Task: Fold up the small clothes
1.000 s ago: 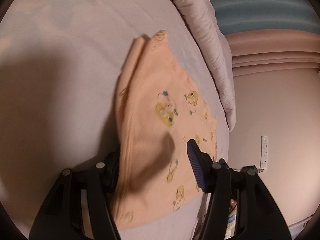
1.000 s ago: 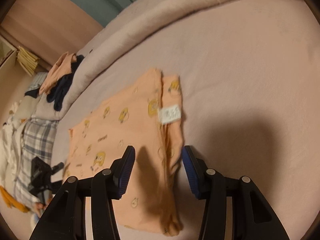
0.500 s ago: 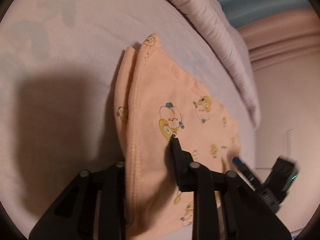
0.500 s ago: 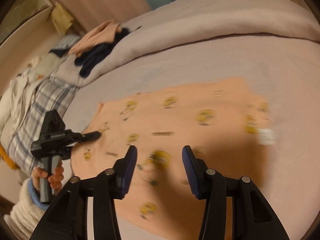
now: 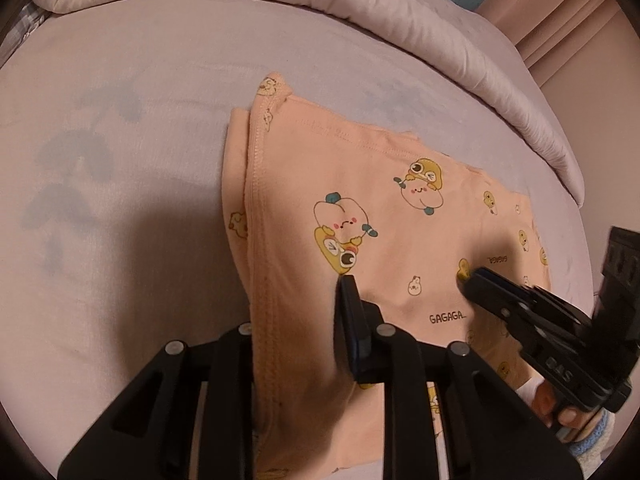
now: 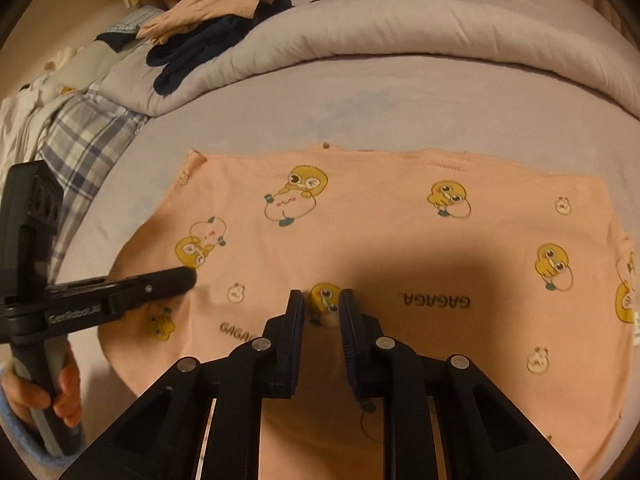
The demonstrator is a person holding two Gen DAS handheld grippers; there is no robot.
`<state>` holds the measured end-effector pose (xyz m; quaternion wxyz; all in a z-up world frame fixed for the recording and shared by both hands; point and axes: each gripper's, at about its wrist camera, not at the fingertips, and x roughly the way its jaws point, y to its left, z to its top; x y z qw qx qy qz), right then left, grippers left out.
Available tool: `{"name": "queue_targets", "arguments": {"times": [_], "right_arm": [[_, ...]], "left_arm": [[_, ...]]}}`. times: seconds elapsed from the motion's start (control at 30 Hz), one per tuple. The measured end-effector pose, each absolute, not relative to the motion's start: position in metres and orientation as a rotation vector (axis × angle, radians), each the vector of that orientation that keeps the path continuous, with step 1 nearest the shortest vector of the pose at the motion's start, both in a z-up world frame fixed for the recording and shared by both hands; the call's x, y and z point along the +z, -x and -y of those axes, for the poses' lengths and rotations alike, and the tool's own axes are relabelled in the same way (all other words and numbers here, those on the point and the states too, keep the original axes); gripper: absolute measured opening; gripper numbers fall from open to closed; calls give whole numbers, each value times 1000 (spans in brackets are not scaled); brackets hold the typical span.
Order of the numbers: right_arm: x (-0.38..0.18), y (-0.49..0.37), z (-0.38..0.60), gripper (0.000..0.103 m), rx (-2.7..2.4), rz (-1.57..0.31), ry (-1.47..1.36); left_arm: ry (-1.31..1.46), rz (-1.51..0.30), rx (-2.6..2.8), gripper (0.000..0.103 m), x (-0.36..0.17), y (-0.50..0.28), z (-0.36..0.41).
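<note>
Left wrist view, left gripper [image 5: 298, 312] clenched on peach garment [image 5: 384, 208], right gripper [image 6: 322, 304] closing over its fabric on bed [image 6: 400, 104].

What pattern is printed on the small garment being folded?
Peach garment with yellow cartoon ducks and "GAGAGA" lettering; clearest in the right wrist view.

Both wrist views, close over garment [image 5: 384, 216]

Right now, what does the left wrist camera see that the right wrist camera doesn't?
Only left wrist: the right hand and the doubled side edge of the cloth. Only right wrist: the left hand and the peach top on the clothes heap. Both: the duck-print garment and the rolled duvet.
</note>
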<state>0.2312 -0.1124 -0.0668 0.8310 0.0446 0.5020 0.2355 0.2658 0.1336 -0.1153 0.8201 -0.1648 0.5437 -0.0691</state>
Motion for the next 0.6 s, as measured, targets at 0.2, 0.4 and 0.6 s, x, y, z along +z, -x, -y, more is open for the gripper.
{"name": "queue_targets", "arguments": {"times": [0.2, 0.4, 0.6], "right_arm": [[-57, -210, 109, 21, 571, -1049, -85], [-75, -209, 101, 22, 559, -1093, -48], [-65, -192, 97, 22, 613, -1092, -51]], "left_arm": [[333, -1156, -145, 23, -113, -268, -129], [309, -1154, -143, 23, -113, -267, -126], [309, -1156, -144, 23, -115, -268, -125]]}}
